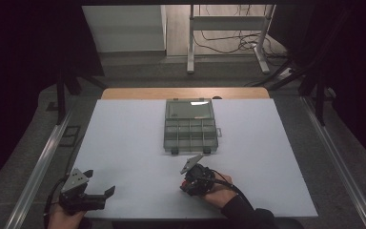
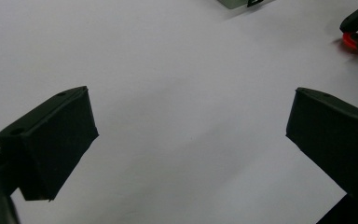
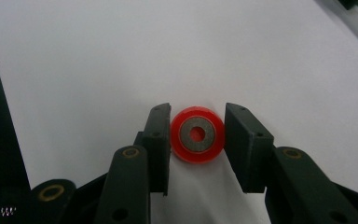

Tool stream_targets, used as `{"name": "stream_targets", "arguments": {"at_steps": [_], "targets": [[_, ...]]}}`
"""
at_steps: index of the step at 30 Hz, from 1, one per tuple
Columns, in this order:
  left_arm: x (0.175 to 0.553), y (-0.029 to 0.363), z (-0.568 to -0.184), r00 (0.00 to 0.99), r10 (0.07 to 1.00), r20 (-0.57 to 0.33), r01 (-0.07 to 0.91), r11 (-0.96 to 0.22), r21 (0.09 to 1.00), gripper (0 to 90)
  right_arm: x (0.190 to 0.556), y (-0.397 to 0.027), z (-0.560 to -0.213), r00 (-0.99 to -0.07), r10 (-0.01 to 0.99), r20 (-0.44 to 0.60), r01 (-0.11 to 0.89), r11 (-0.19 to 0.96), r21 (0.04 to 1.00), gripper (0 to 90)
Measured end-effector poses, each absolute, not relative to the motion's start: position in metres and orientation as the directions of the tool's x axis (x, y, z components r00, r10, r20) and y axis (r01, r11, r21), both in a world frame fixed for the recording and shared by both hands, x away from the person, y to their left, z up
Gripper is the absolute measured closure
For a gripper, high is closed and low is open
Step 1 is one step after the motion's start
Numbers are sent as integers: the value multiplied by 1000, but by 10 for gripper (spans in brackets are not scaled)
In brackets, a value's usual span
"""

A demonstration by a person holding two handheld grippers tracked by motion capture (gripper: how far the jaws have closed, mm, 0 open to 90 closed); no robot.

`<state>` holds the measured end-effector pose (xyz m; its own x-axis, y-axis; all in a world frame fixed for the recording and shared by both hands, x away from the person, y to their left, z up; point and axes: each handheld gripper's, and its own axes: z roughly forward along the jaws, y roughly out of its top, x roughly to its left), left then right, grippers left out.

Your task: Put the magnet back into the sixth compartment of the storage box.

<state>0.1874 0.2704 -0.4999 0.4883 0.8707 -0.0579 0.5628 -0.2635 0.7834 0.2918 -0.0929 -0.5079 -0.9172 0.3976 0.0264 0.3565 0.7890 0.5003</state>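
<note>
A red ring with a grey washer-like core (image 3: 198,155) lies on the white table sheet (image 3: 121,56). My right gripper (image 3: 198,113) is shut on it, one black pad pressing each side. In the high view the right gripper (image 1: 188,185) sits low near the front middle of the sheet, held by a hand in a dark sleeve. The left gripper (image 1: 99,182) rests at the front left corner, its jaws wide apart with nothing between them (image 2: 191,126). From the left gripper view the red ring (image 2: 352,41) shows far off at the upper right.
A clear grey compartment box (image 1: 190,125) stands at the middle of the sheet beyond the right gripper, its lid section toward the far edge; its corner (image 2: 235,3) shows in the left gripper view. Metal rails (image 1: 38,167) run along both table sides.
</note>
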Motion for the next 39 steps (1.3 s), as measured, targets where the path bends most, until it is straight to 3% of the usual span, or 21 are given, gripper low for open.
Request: {"name": "stream_targets", "arguments": {"at_steps": [39], "targets": [[188, 270, -500, 488, 871, -61, 565, -261, 783, 21, 316, -103, -483, -899, 436, 52, 380, 714, 587, 627]]}}
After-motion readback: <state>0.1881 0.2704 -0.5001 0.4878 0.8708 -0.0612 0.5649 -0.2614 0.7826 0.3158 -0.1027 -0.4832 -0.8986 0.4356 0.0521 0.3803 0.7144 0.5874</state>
